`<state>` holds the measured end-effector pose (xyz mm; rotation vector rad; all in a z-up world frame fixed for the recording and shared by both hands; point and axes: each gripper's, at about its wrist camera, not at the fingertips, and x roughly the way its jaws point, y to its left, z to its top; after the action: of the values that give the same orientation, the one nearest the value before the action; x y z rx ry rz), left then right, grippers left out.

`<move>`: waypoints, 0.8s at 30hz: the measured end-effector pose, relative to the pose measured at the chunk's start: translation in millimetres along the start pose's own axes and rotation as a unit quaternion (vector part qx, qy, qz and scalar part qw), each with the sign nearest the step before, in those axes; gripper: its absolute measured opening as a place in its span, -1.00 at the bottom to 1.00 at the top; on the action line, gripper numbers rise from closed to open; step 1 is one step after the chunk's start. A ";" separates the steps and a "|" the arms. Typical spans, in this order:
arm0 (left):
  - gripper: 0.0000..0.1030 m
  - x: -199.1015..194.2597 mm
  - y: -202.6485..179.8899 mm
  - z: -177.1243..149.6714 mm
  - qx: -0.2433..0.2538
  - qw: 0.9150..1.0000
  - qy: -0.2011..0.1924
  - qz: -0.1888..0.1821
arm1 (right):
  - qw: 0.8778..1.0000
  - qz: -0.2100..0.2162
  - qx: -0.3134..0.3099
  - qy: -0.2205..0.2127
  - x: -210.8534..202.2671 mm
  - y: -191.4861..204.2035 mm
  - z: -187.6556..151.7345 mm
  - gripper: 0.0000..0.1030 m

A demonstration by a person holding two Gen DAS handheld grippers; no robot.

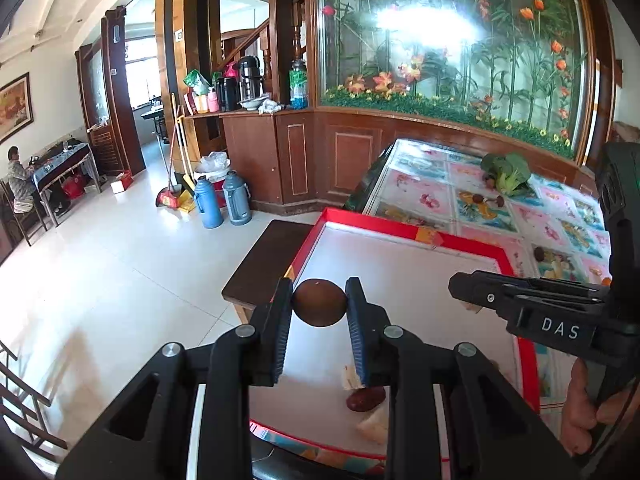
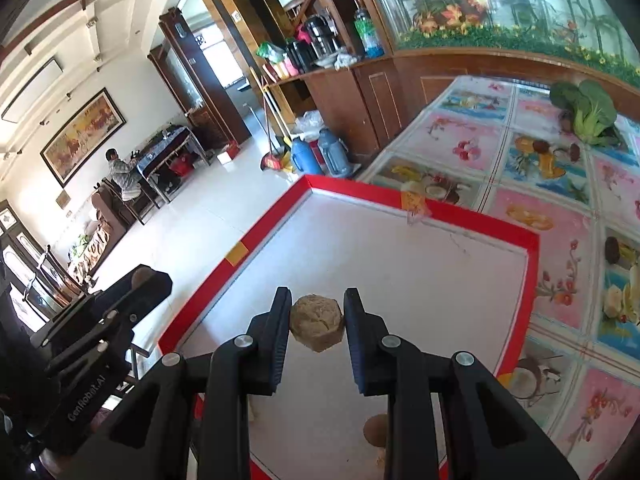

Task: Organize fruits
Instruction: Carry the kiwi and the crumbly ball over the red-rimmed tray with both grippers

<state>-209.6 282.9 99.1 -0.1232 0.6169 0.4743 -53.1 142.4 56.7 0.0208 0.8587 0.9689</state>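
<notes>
Left gripper [image 1: 319, 302] pinches a smooth, dark-brown round fruit [image 1: 319, 303] — right gripper [image 2: 317, 322] pinches a rough, tan lump [image 2: 317, 323] — both above the red-rimmed tray [image 2: 480, 216].

Both wrist views look down closely along their fingers, seemingly sharing the red-rimmed tray [image 1: 404, 232] [image 2: 480, 216].

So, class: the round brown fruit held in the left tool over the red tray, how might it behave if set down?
The round brown fruit looks smooth and ball-shaped, so it would probably roll on the flat red tray. The left tool grips it only at two side points, so it may slip easily. It keeps its shape, suggesting firmness.
</notes>
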 end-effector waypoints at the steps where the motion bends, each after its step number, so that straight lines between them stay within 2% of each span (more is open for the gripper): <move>1: -0.44 3.2 -0.4 -0.7 0.000 1.000 0.004 -0.001 | 1.000 -0.002 0.000 0.000 2.0 -0.3 -0.2 -0.50; 10: -0.44 33.3 -18.6 -6.5 0.013 0.999 0.045 0.009 | 1.000 0.016 0.024 -0.009 9.6 -31.6 0.6 -0.51; 17: -0.44 48.1 -40.7 -2.1 0.026 0.997 0.064 0.016 | 1.000 -0.017 0.000 0.026 8.9 -36.8 -8.5 -0.51; 20: -0.44 57.8 -47.7 -2.2 0.020 0.996 0.083 0.014 | 0.999 -0.007 0.019 0.047 12.6 -41.2 -11.4 -0.51; 24: -0.44 67.6 -54.9 -3.5 0.010 0.994 0.108 0.020 | 0.998 -0.023 0.013 0.063 18.7 -41.4 -15.6 -0.50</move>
<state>-137.9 259.8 55.3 -0.1439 0.8368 0.4964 -28.6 126.1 18.7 -0.0367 0.9836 0.9234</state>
